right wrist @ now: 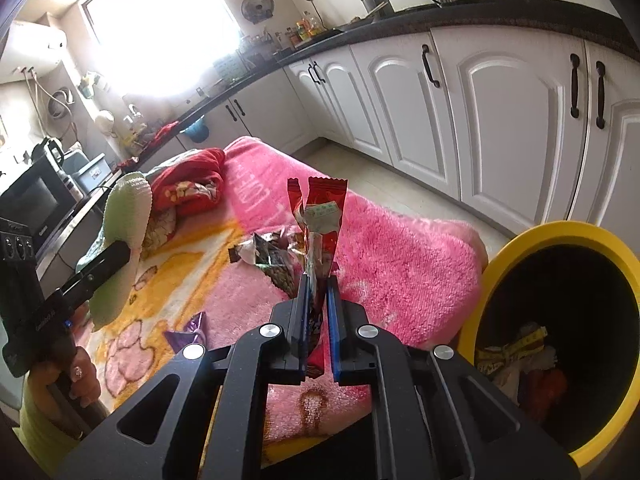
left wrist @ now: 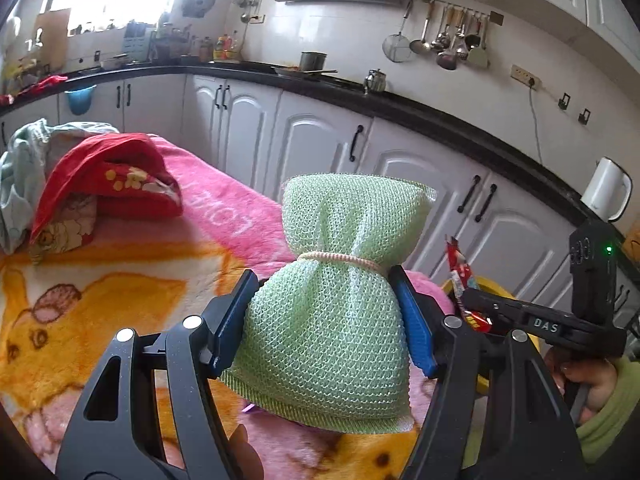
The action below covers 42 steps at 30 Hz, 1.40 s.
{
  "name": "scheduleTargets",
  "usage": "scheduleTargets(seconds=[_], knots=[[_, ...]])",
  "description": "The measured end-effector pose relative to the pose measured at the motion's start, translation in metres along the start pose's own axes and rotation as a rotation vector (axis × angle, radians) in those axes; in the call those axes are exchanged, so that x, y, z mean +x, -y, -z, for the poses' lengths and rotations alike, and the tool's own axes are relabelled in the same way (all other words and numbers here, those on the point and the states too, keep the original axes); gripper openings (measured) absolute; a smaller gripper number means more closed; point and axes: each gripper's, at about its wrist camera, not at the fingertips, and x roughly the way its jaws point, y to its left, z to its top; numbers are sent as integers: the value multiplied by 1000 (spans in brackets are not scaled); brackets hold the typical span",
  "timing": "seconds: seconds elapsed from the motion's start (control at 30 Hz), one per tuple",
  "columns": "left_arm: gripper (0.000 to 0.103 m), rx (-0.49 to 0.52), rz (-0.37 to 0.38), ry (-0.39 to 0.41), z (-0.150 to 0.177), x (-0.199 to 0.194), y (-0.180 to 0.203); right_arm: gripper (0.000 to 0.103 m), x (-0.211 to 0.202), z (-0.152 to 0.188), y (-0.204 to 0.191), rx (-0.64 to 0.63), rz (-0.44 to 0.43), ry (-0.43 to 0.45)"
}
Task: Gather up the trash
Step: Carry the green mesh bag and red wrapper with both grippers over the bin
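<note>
Pinching a red wrapper upright, long axis vertical, the right tool is clamped shut on it, with the yellow bin just to its right and nearer this hand. The left tool clamps a green sponge above the blanket, left of the bin.

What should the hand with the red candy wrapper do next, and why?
Probably swing the right gripper over to the yellow bin beside it and let go. Its fingers already pinch the red wrapper up off the pink blanket, and the bin stands open with other trash inside.
</note>
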Motion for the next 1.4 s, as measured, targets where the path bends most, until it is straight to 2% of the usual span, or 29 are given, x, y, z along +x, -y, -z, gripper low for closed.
scheduleTargets(seconds=[0.53, 0.97, 1.4], knots=[[59, 63, 44, -21, 9, 10, 53, 8, -35, -7, 13, -15, 3, 61], [59, 92, 111, -56, 15, 29, 97, 8, -62, 1, 56, 25, 61, 87], [59, 182, 162, -109, 30, 54, 148, 8, -88, 14, 104, 95, 125, 119]])
